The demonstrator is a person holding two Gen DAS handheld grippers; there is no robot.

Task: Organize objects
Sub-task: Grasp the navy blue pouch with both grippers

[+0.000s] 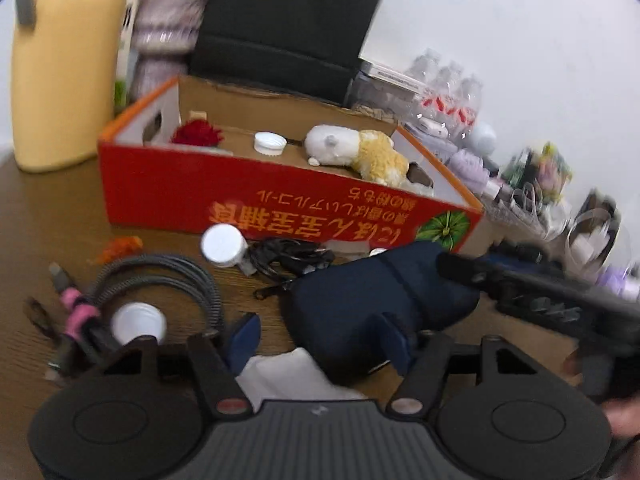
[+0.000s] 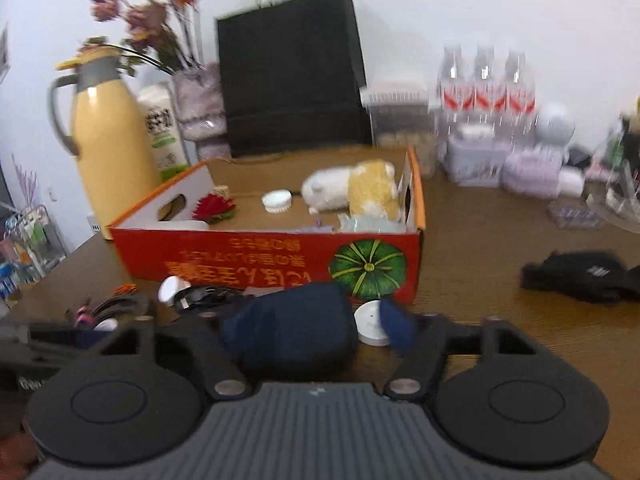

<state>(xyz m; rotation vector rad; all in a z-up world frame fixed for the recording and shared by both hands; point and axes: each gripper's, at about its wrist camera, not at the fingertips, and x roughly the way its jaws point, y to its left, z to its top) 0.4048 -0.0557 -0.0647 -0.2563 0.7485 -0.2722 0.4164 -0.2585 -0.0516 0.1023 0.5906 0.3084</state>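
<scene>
surface: brown wood-grain table [image 2: 500,240] set against a white wall [image 2: 440,0]. along the wall, beyond both pairs of fingers: yellow thermos jug [image 2: 108,152], black paper bag [image 2: 292,76], row of clear water bottles [image 2: 486,88], dried flowers [image 2: 148,16]. ahead of the fingers: open red cardboard box [image 1: 280,204] with a pumpkin picture on its near face, holding a white-and-yellow plush toy [image 1: 360,152], a white cap [image 1: 270,143] and a red tuft [image 1: 198,134]. loose items on the table ahead-left of the left fingers: coiled grey cable [image 1: 168,280], white cup [image 1: 138,322], white-topped plug with black cord [image 1: 224,245]. main item: dark navy pouch [image 1: 380,296], lying on the table just in front of the box. left gripper [image 1: 320,338]: fingers spread wide, the pouch's near end reaching between them, its bulk ahead and to the right; contact cannot be told through blur. right gripper [image 2: 304,328]: fingers also wide, the pouch filling most of the gap between them; a white round disc [image 2: 370,322] sits just inside the right finger, beside the pouch. black glove [image 2: 580,276] lies well apart, far right of the right fingers.
</scene>
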